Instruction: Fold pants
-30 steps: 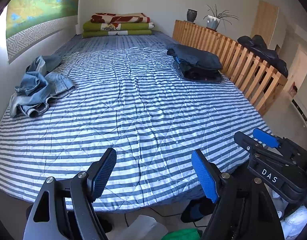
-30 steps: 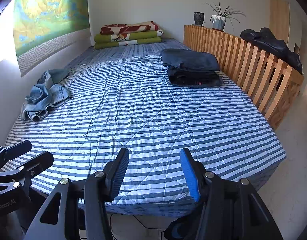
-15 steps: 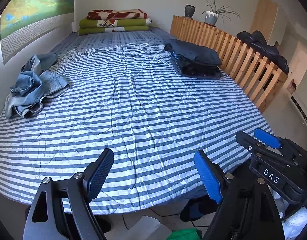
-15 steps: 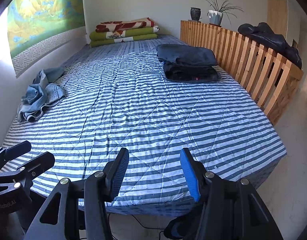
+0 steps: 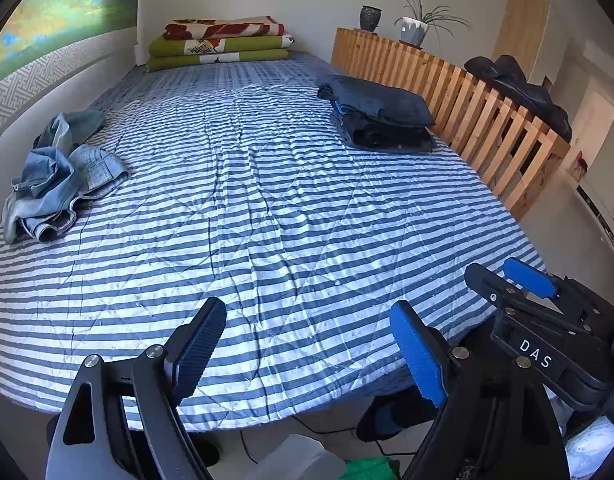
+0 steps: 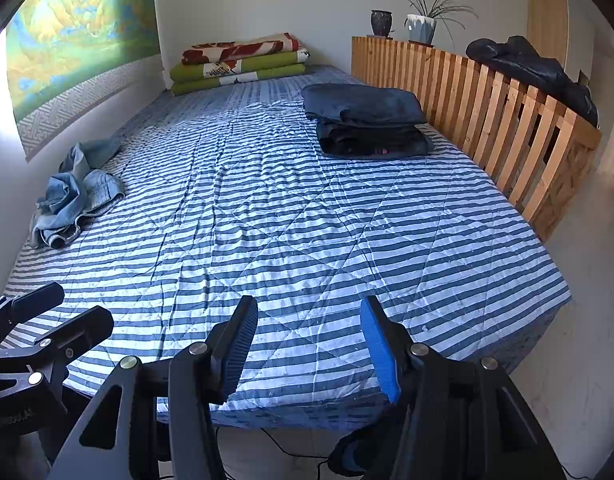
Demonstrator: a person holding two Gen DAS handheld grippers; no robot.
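Note:
Crumpled light-blue jeans (image 5: pixel 57 178) (image 6: pixel 73 196) lie in a heap at the left side of the striped bed, by the wall. A neat stack of folded dark pants (image 5: pixel 381 114) (image 6: pixel 367 120) rests at the right side beside the wooden rail. My left gripper (image 5: pixel 307 340) hovers over the bed's near edge, open wide with nothing between its fingers. My right gripper (image 6: pixel 307 342) hangs beside it over the same edge, open and empty. Each gripper shows at the rim of the other's view. Both are far from the jeans.
The blue-and-white striped quilt (image 5: pixel 267 208) covers the bed. Folded green and red blankets (image 5: pixel 223 42) lie at the far end. A slatted wooden rail (image 6: pixel 487 112) with plant pots and a dark jacket (image 6: pixel 535 70) borders the right side. Bags and cables lie on the floor below.
The left gripper's jaws have spread a little wider and the left view has shifted slightly, the jeans sliding toward the left edge. The right gripper is still.

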